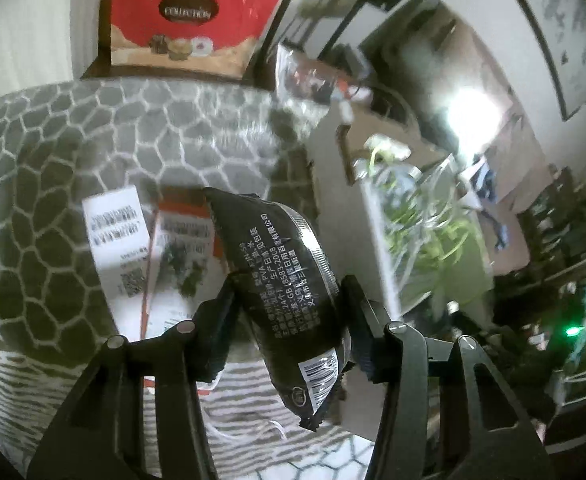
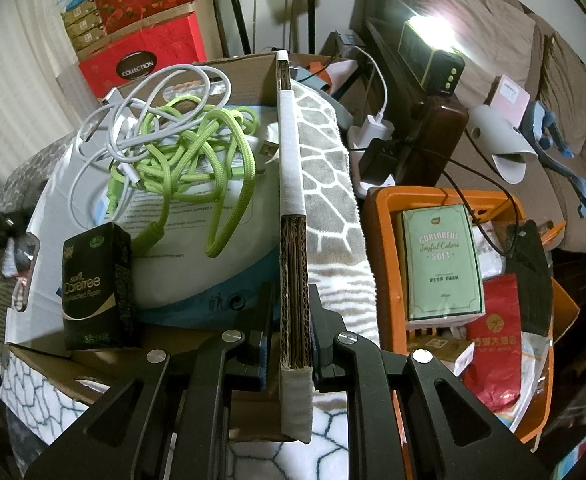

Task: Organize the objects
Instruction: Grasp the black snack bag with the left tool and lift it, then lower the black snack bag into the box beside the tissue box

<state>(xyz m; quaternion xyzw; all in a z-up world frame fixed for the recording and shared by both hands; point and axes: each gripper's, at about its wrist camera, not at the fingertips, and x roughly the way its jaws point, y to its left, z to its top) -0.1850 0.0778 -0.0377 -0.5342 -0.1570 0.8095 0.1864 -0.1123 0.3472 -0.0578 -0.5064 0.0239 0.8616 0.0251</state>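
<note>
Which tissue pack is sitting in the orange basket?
The pale green tissue pack, marked Colorful Soft; the black Carefree pack stands in the cardboard box instead.

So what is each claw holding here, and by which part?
Left claw: black packet, pinched across its middle. Right claw: cardboard box wall, clamped at its top edge.
</note>
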